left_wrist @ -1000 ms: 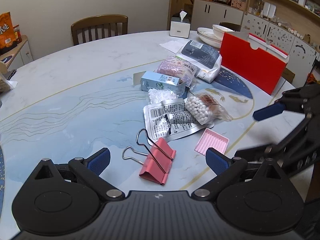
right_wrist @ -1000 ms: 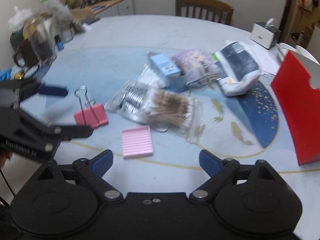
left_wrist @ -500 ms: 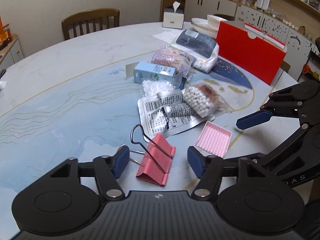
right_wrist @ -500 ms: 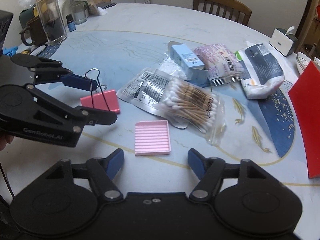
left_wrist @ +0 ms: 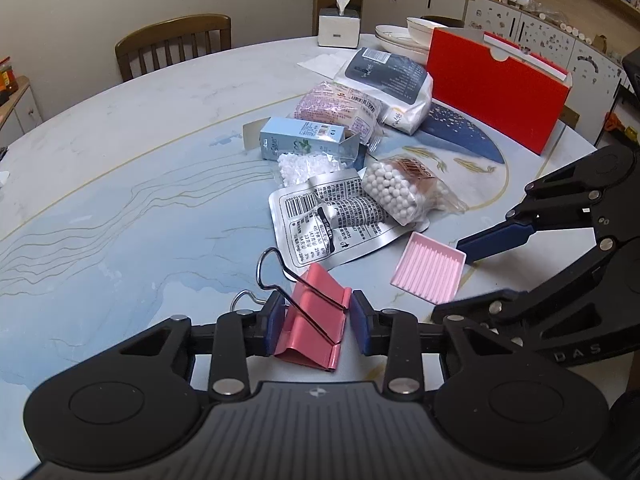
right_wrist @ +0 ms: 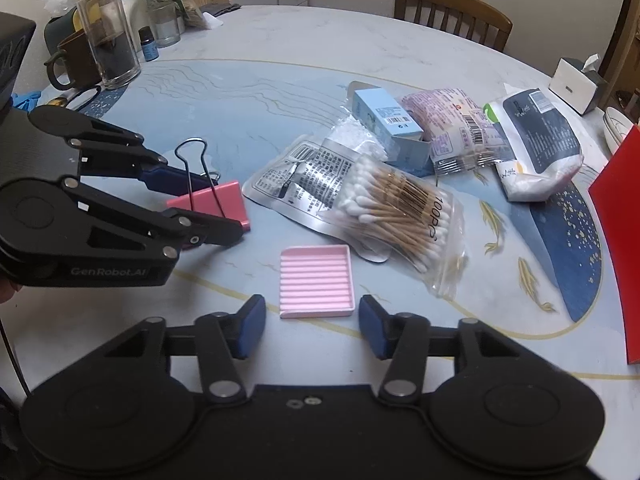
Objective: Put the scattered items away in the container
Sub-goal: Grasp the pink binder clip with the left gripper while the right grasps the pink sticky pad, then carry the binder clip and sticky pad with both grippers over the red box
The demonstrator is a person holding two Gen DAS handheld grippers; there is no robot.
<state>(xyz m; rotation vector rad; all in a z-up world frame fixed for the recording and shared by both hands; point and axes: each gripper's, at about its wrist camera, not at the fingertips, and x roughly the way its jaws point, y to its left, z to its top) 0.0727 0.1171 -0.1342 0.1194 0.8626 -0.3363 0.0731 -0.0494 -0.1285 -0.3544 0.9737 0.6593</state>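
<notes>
A pink binder clip point(left_wrist: 316, 316) lies on the table between the pads of my left gripper point(left_wrist: 318, 326), which is closing around it; the left pad touches it, a small gap shows at the right. The clip also shows in the right wrist view point(right_wrist: 216, 200). A small pink ridged tray point(right_wrist: 317, 280) lies just ahead of my open right gripper point(right_wrist: 312, 326), whose pads stand either side of its near edge. It also shows in the left wrist view point(left_wrist: 430, 266). The red open box point(left_wrist: 496, 88) stands at the far right.
A pile lies mid-table: cotton swab bag point(right_wrist: 396, 208), silver foil pouch point(left_wrist: 324, 220), light blue carton point(left_wrist: 304, 138), pink packet point(left_wrist: 340, 108), white and dark bag point(left_wrist: 392, 80). Jars and a mug point(right_wrist: 76, 64) stand at the far left. A tissue box point(left_wrist: 340, 26) and bowls stand at the back.
My left gripper has moved forward onto the binder clip and narrowed around it. My right gripper has moved up to the pink tray and narrowed to about the tray's width.
</notes>
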